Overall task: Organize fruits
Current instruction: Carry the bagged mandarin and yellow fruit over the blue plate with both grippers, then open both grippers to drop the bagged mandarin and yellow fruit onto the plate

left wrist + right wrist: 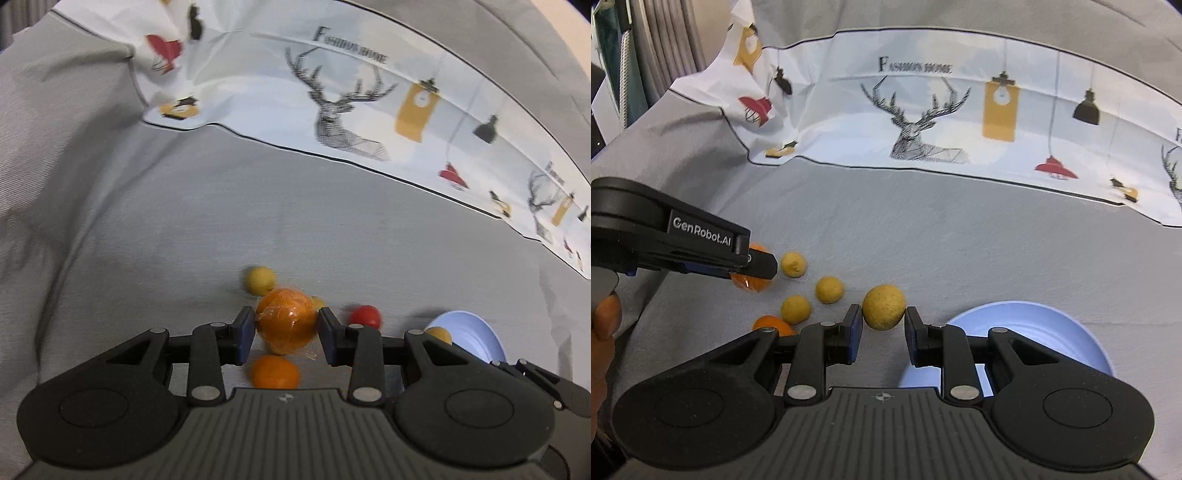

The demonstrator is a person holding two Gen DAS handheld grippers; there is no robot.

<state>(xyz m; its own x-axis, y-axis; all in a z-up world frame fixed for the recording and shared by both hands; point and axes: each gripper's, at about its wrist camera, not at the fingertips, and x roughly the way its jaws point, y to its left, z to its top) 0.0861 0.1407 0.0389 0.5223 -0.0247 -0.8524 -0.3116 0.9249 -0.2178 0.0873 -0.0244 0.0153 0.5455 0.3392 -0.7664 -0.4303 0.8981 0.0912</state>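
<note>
Now | blue bowl [1052, 332]: interior hidden | left gripper [286, 328]: orange [284, 325]

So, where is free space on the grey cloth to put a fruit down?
Free: the wide grey cloth between the printed cloth and the fruits. Crowded: the yellow fruits and loose orange left of the blue bowl.

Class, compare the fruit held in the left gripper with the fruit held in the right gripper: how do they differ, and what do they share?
The wrapped orange is bright orange; the yellow fruit is dull yellow with speckles. The wrapped orange is in clear film; the yellow fruit is bare. The wrapped orange sits in the left gripper, the yellow fruit in the right gripper. Both are round and clamped between two pads, above the grey cloth.
</note>
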